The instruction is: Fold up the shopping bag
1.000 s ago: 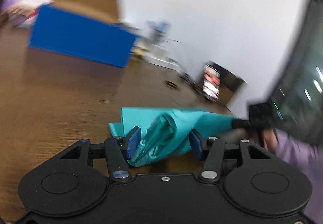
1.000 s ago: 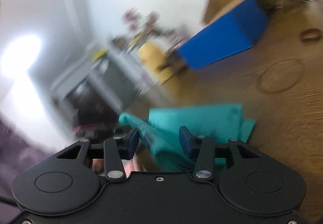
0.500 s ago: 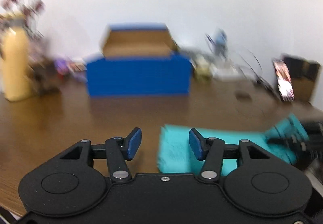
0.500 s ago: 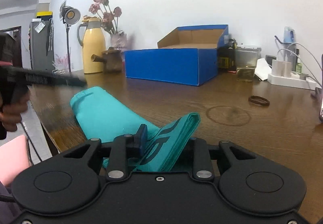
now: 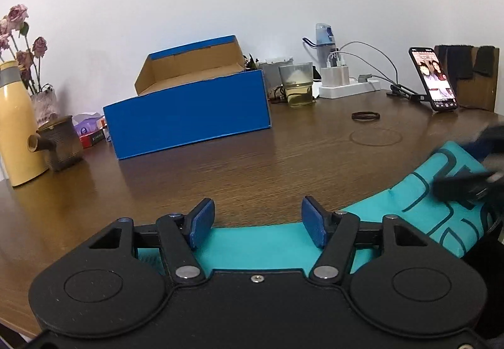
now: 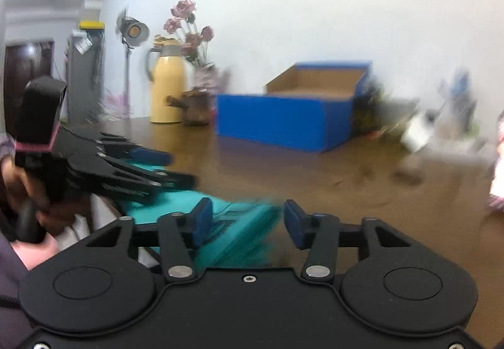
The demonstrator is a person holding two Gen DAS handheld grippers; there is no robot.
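Teal cloth, the bag (image 5: 271, 243), lies flat on the brown table (image 5: 252, 166) at its near edge in the left wrist view, running from under the left gripper (image 5: 257, 224) off to the right, where dark printed lettering shows on a raised, folded part. The left gripper's blue pads stand wide apart over the bag with nothing between them. At the far right the right gripper (image 5: 472, 179) shows as a dark blur on or just above the lettered part of the bag; whether it touches cannot be told. Farther back on the table stand an open blue box (image 5: 189, 109), a yellow flask (image 5: 15, 128) with a brown pot (image 5: 60, 144) beside it, a glass (image 5: 297, 84), a power strip (image 5: 349, 86) and a propped phone (image 5: 433, 80). A dark ring (image 5: 365, 115) lies in front of the glass.

In the right wrist view, much blurred, the right gripper (image 6: 247, 224) is open, its pads well apart. The folded edge of the bag (image 6: 239, 242) lies below and between them, nearer the left pad, unclamped. To the left the left gripper (image 6: 151, 166) reaches over the bag's other end, held by a hand (image 6: 31, 191). The box (image 6: 283, 119) and flask (image 6: 167, 94) stand behind.
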